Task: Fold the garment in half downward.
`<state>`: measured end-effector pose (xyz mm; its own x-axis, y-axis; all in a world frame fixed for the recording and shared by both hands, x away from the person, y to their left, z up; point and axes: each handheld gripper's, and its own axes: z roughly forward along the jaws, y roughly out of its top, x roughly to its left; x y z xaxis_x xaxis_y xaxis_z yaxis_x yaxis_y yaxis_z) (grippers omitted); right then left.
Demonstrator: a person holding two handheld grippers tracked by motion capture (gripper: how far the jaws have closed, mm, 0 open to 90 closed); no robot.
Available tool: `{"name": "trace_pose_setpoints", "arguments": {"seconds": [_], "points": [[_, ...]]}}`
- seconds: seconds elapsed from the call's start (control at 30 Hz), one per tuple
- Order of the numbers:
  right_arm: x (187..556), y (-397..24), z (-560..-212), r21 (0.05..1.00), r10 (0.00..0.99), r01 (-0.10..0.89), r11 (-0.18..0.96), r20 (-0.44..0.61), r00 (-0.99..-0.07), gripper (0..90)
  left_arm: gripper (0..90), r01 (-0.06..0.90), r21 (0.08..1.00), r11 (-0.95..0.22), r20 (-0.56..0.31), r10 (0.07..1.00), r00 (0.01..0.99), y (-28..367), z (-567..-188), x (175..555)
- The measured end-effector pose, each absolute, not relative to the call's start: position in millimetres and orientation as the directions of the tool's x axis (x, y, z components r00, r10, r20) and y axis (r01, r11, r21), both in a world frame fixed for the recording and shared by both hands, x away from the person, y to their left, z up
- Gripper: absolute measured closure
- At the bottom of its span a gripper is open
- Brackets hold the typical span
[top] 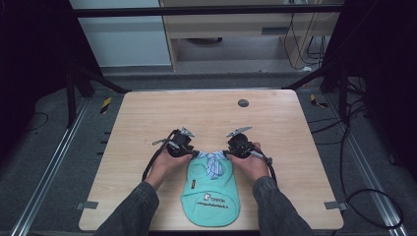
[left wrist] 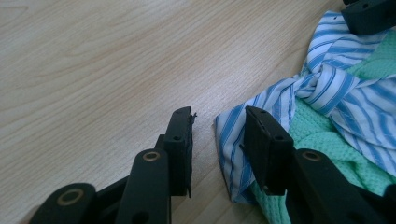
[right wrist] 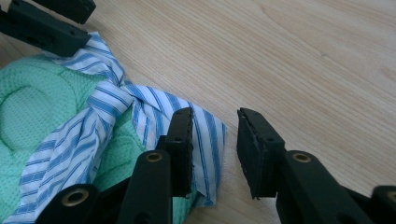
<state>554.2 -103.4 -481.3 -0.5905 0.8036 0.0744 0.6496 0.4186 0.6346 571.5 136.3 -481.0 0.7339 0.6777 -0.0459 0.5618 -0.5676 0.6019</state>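
Bib: soft, light, floppy; lying flat on surface, striped tie ends waiting between both wide-open jaws.

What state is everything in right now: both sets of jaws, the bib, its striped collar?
Left gripper: jaws open, at the collar's corner, nothing clamped.
Right gripper: jaws open, one resting on the collar's other corner, nothing clamped.
Green bib: lying flat on the table, printed side up.
Striped collar: tied in a knot, ends spread toward each gripper.
Table: bare wood around the bib.
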Motion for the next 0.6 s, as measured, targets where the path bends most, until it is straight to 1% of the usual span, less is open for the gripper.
{"name": "trace_pose_setpoints", "arguments": {"seconds": [0.23,0.5,0.57,0.6], "points": [[555.2,-100.8,-484.8,0.623,0.795,0.646,0.442,0.062,-0.604,63.6,62.1,0.567,0.597,-0.568,-0.054,0.677,0.734,136.6,-483.4,572.5],[554.9,-99.3,-486.8,0.610,0.796,0.658,0.441,0.073,-0.601,62.9,62.5,0.556,0.598,-0.577,-0.044,0.669,0.742,134.9,-484.0,570.5],[554.7,-99.2,-487.1,0.610,0.792,0.652,0.450,0.065,-0.607,64.9,62.8,0.548,0.598,-0.585,-0.041,0.661,0.749,134.5,-484.0,570.0],[554.3,-98.6,-486.9,0.609,0.788,0.651,0.454,0.068,-0.612,67.8,65.1,0.543,0.597,-0.590,-0.039,0.655,0.754,134.2,-483.9,569.6]]}}
